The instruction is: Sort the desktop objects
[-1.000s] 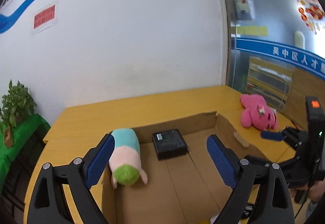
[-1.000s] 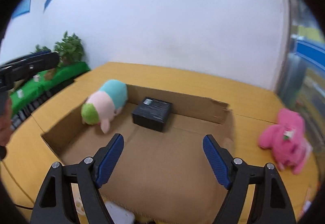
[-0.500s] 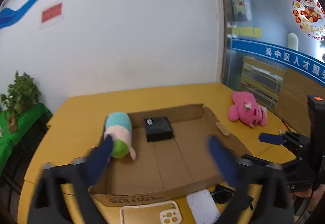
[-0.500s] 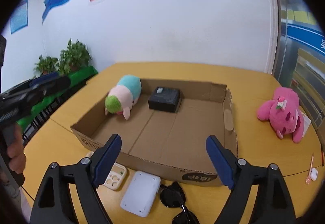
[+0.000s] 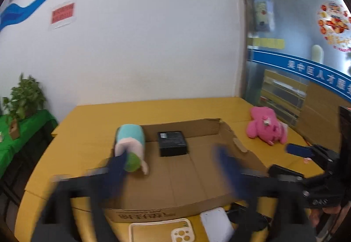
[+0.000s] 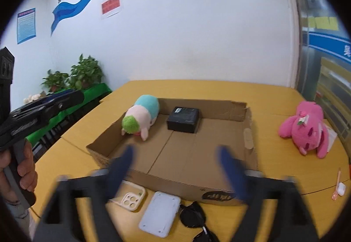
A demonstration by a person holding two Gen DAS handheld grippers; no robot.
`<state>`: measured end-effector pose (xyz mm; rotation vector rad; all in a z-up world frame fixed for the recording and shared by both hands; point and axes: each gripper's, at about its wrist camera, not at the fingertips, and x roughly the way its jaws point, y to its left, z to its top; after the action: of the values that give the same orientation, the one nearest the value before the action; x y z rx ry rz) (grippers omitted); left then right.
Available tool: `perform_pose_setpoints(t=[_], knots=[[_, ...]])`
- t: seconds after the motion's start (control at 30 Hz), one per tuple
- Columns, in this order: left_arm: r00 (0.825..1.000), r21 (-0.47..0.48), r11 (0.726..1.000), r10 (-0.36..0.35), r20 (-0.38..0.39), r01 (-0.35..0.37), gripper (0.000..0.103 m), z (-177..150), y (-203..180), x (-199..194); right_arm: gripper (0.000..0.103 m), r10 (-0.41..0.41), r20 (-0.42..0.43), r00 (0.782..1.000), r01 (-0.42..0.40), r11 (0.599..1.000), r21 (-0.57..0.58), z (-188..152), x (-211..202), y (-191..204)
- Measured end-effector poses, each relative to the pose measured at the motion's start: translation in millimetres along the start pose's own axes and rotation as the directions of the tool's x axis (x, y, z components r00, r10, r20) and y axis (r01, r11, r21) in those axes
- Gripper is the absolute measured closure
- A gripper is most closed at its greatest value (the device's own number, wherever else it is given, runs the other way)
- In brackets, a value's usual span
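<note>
cardboard box [image 6: 248, 139] on yellow table [image 6: 274, 97], white wall [image 6: 197, 33]

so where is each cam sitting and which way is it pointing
Left wrist: on the left gripper, looking forward over the cardboard box toward the wall; its own open, blurred fingers show, and the right gripper at the right edge.
Right wrist: on the right gripper, facing the same box from further right; its open fingers show, and the person's left hand at the left edge.
Shared: box, black box, pink plush.
</note>
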<state>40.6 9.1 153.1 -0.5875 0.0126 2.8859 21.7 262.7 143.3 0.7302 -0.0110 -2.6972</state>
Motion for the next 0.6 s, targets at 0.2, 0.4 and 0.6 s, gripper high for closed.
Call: perform_pose_setpoints(t=[0.2,0.4,0.6], knots=[[0.996,0.018,0.996,-0.092,0.019,0.092,0.100,1.0,0.5,-6.0,0.097,0.033,-0.016,0.999,-0.033,0.999,-0.002,1.0,6.1,-0.5],[0.996,0.058,0.995,-0.079,-0.040,0.081,0.033,-7.3,-12.1,14.8,0.066,0.035,-0.031,0.999,-0.035,0.999,-0.007,-4.0,14.0,3.7],[0.991,0.054,0.991,-0.126,0.033,0.124,0.006,-5.3,-17.1,9.0,0.029,0.003,0.033,0.999,-0.002,1.000,-0.019,-6.0,6.6,1.5]])
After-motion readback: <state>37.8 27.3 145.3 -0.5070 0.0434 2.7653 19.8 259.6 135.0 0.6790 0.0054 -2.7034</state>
